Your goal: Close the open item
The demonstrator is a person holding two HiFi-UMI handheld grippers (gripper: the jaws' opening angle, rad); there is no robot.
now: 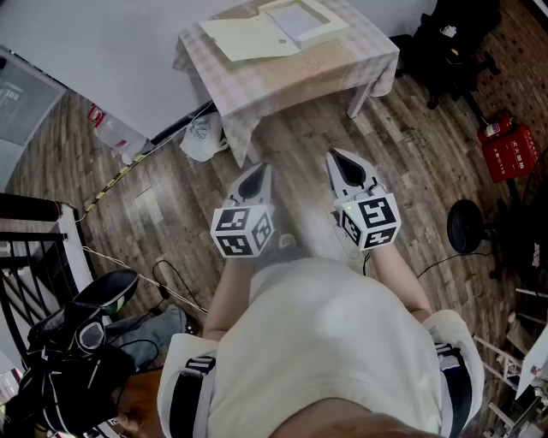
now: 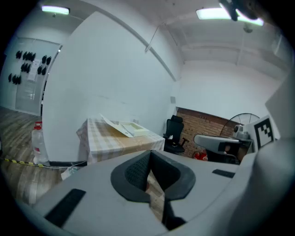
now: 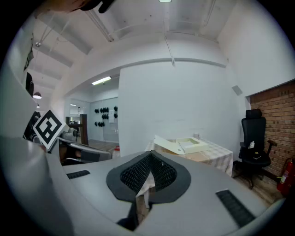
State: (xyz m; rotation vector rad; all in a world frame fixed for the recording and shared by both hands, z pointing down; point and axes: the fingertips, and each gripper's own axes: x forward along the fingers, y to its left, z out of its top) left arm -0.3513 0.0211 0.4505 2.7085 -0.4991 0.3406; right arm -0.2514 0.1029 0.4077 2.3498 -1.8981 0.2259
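A flat cream box [image 1: 298, 20] lies open on a small table [image 1: 300, 75] with a checked cloth, across the wooden floor from me. Its lid [image 1: 244, 39] is folded out flat to the left. My left gripper [image 1: 256, 176] and right gripper [image 1: 342, 159] are held side by side above the floor, well short of the table, both pointing at it. Each one is shut with nothing between its pads. The left gripper view shows the box [image 2: 130, 127] beyond the closed left gripper [image 2: 150, 153]. In the right gripper view the box [image 3: 185, 144] sits past the closed right gripper [image 3: 150, 155].
A white bag [image 1: 204, 137] and a plastic bottle [image 1: 116, 133] lie by the wall left of the table. A black office chair [image 1: 454, 34], a red extinguisher [image 1: 510, 150] and a black stool [image 1: 467, 224] stand to the right. Dark bags [image 1: 77, 342] pile at lower left.
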